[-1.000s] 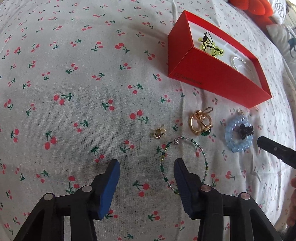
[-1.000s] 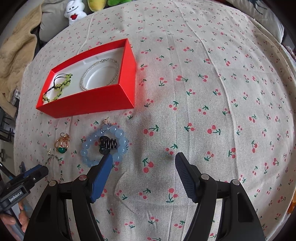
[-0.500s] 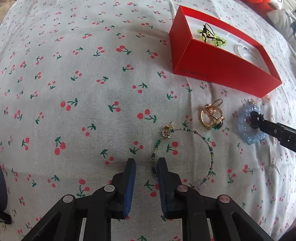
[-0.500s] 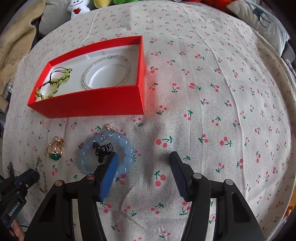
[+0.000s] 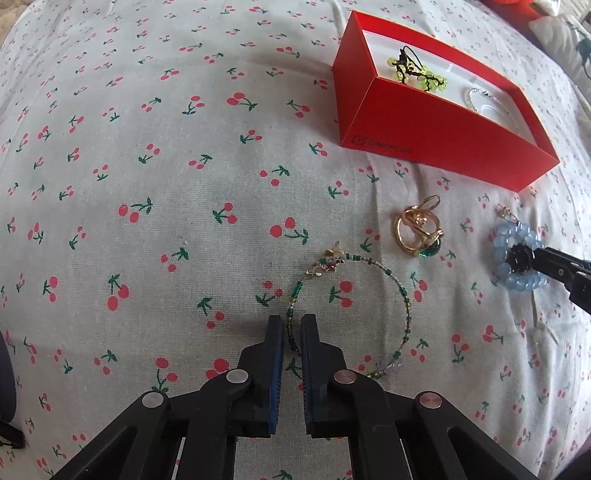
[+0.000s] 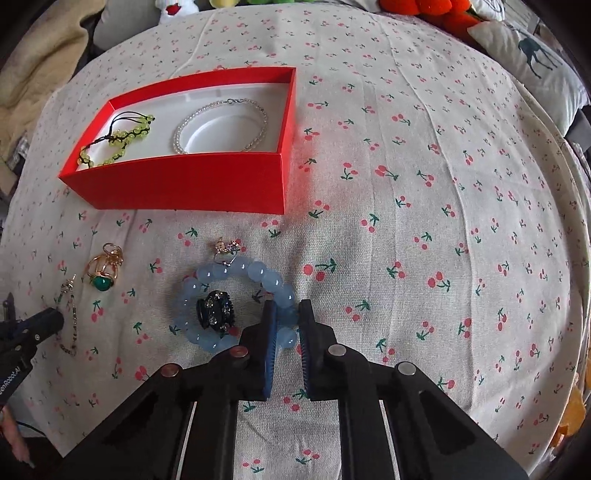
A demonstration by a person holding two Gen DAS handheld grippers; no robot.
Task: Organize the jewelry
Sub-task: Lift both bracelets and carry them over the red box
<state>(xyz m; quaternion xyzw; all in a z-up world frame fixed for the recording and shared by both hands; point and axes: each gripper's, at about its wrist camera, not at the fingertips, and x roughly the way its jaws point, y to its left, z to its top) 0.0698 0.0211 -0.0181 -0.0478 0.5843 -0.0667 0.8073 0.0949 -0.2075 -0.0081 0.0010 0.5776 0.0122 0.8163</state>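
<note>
A thin green-beaded bracelet [image 5: 406, 306] lies on the cherry-print cloth. My left gripper [image 5: 292, 325] points steeply down, shut on the bracelet's near-left strand. A blue bead bracelet [image 6: 236, 273] lies with a black sparkly clip [image 6: 216, 310] inside its ring. The jaws of my right gripper [image 6: 286, 314] are closing on the ring's near-right beads, which sit pinched between the pads. Gold rings with a green stone [image 5: 417, 230] lie between the two bracelets. Behind them, the red box [image 6: 184, 184] holds a yellow-green bead bracelet [image 6: 122, 142] and a pearl bracelet [image 6: 221, 123].
A small gold earring [image 6: 227, 247] lies just beyond the blue bracelet. Plush toys [image 6: 424, 9], a deer-print pillow [image 6: 532, 62] and a beige towel [image 6: 33, 62] line the far edges. Open cloth [image 6: 443, 221] stretches to the right of the box.
Both grippers went from wide open to closed: the left onto the green bracelet's strand, the right onto the blue bracelet's beads. The views have tilted slightly.
</note>
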